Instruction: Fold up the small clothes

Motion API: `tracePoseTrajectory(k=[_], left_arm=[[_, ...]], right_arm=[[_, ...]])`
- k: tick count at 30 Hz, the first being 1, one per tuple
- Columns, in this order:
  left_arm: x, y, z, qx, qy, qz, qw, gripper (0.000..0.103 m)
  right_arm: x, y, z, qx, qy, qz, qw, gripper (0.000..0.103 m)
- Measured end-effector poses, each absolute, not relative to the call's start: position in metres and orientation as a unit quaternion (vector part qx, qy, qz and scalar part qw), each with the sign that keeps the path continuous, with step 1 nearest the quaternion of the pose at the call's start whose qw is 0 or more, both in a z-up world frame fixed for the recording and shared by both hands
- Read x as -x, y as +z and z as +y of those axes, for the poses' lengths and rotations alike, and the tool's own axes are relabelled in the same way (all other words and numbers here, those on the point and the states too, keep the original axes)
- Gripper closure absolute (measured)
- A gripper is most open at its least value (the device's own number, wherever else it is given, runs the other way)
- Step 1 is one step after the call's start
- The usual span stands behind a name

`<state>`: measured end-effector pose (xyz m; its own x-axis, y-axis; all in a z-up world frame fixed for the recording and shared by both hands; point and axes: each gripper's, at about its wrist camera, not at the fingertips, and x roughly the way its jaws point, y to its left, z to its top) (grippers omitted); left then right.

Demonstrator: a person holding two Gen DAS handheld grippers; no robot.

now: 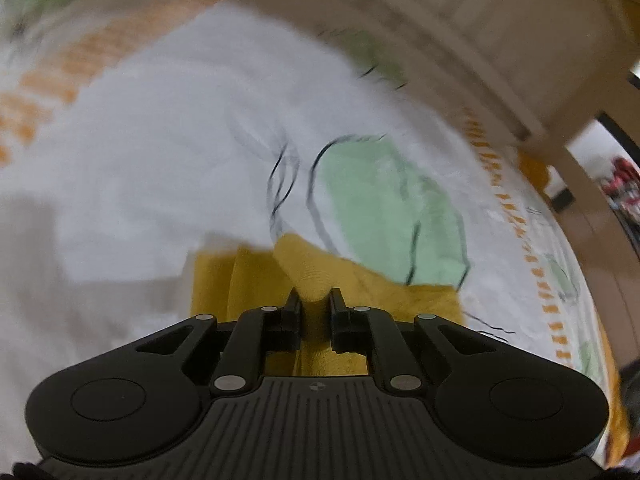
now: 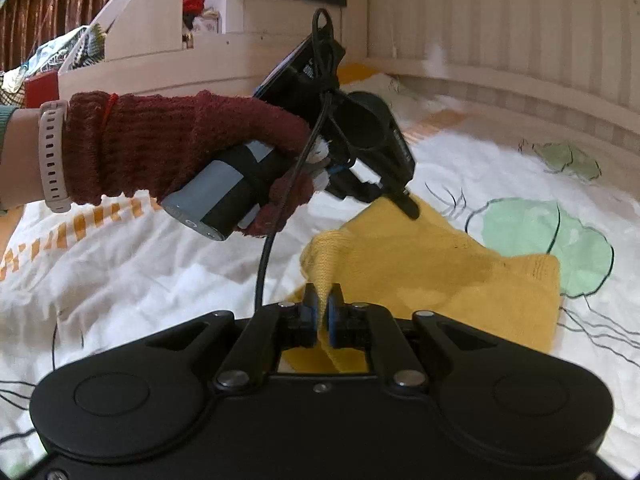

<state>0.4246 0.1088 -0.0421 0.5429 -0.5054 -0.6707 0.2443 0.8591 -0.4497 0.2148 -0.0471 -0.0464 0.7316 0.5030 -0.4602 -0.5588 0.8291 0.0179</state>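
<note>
A small yellow knit garment (image 2: pixel 440 272) lies partly folded on a white bedsheet (image 2: pixel 140 272). My right gripper (image 2: pixel 322 308) is shut on its near corner, and a fold of the cloth rises from between the blue pads. My left gripper (image 2: pixel 410 208), held by a hand in a dark red knit glove (image 2: pixel 160 144), has its tips at the garment's far edge. In the blurred left wrist view the yellow garment (image 1: pixel 360 280) bunches up between the fingers of my left gripper (image 1: pixel 316 300), which are close together and pinch it.
The sheet carries green cloud prints (image 2: pixel 540 240) and an orange dashed border (image 2: pixel 80 228). A pale wooden bed rail (image 2: pixel 500 92) runs along the far side. A black cable (image 2: pixel 262 272) hangs from the left gripper over the sheet.
</note>
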Motion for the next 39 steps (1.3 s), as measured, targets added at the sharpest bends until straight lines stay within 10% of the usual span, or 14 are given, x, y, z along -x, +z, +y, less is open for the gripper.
tracePoseTrajectory(k=[7, 25, 39], left_arm=[[-0.429, -0.068, 0.119, 0.090, -0.157, 0.452, 0.874, 0.090], [-0.363, -0.036, 0.159, 0.105, -0.086, 0.401, 0.906, 0.042], [-0.235, -0.009, 0.136, 0.094, -0.131, 0.375, 0.913, 0.036]], right_arm=[[-0.234, -0.070, -0.019, 0.088, 0.295, 0.283, 0.908, 0.085], [-0.184, -0.037, -0.057, -0.010, 0.358, 0.269, 0.894, 0.058], [-0.162, -0.021, -0.142, -0.107, 0.234, 0.321, 0.911, 0.049]])
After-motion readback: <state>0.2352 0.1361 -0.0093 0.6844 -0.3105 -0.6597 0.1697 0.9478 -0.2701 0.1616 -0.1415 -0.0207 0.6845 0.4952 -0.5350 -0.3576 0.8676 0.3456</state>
